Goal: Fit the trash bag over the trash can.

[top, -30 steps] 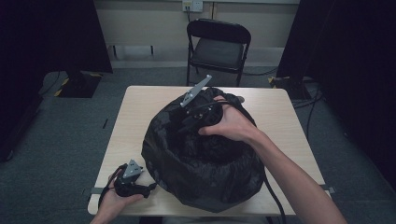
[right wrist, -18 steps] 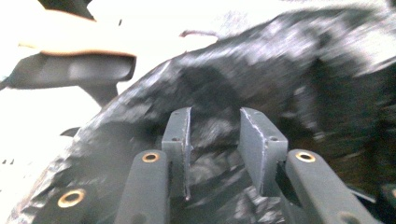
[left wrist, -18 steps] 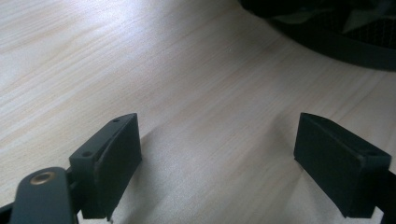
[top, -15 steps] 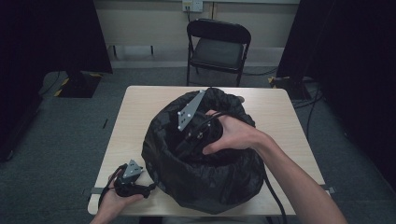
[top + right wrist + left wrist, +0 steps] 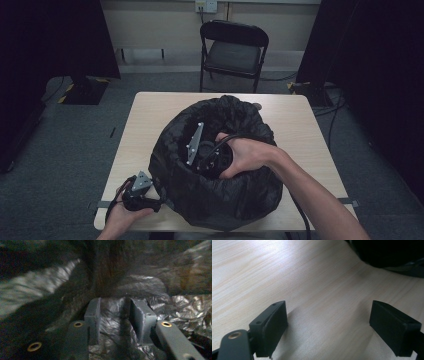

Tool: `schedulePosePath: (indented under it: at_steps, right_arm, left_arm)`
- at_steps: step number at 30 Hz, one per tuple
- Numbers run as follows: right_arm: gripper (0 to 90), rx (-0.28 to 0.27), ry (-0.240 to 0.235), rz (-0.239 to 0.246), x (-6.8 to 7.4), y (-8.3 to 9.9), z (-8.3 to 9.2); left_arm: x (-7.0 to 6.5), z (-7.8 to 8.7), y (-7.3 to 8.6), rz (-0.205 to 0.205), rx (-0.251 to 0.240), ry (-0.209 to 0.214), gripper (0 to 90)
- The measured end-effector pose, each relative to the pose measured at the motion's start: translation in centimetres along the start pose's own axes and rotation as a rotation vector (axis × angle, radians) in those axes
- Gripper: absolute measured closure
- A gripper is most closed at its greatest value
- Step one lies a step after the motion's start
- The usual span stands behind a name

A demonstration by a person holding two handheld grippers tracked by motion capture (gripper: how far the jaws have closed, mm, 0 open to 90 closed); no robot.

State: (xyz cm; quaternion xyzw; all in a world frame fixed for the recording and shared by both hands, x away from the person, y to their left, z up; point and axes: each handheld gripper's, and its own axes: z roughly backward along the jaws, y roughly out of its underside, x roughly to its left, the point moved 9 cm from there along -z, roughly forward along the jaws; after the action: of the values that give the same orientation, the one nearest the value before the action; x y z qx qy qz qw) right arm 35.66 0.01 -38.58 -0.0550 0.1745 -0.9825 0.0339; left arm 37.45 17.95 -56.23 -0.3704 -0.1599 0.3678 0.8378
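At centre frame of the high view, the right gripper [image 5: 212, 159] is plunged into the mouth of the black bag [image 5: 220, 200] on the table [image 5: 145, 120], apparently to work its lining; its jaws have just been opening slightly, a fold of crinkled film [image 5: 113, 322] lying between them, contact uncertain. Lower left, the left gripper [image 5: 137, 192] rests beside the bag, fingers [image 5: 270, 325] spread wide over bare wood, holding nothing, seemingly parked. No brand, label or writing is legible.

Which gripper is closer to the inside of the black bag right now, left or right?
Right. The right gripper is down inside the black bag, through its open mouth. The left gripper sits outside, on the table beside the bag's near left side.
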Motion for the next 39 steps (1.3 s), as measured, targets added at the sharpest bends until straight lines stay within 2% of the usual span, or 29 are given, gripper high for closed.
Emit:
schedulePosePath:
  at_steps: [8,13,16,19,23,27,31,39]
  right_arm:
    - [53.7,0.105,0.019,-0.011,-0.7,1.1,-1.6]
    - [49.7,0.118,0.023,-0.014,-0.9,1.3,-1.8]
    - [43.5,0.119,0.038,-0.016,-1.1,1.3,-1.8]
    - [35.3,0.091,0.067,0.005,-1.5,0.9,-1.4]
    - [33.5,0.035,0.103,-0.002,-2.2,0.2,-0.4]
    - [31.3,0.006,0.141,-0.02,-3.1,0.0,0.3]
    - [30.9,-0.024,0.157,-0.041,-3.7,-0.3,0.9]
    - [29.6,-0.081,0.197,-0.05,-4.0,-0.9,2.6]
  left_arm:
    - [0.0,-0.1,-0.1,-0.002,0.0,0.001,14.2]
    - [0.0,-0.2,-0.2,-0.003,0.001,0.002,14.1]
    - [0.0,-0.2,-0.2,-0.003,0.001,0.002,14.1]
    - [0.0,-0.2,-0.2,-0.002,0.001,0.003,14.1]
    - [0.0,-0.2,-0.2,-0.004,0.001,0.006,14.1]
    - [0.1,-0.2,-0.2,-0.005,0.002,0.007,14.1]
    - [0.1,-0.2,-0.2,-0.007,0.001,0.011,14.2]
    - [0.1,-0.2,-0.2,-0.009,0.0,0.011,14.2]
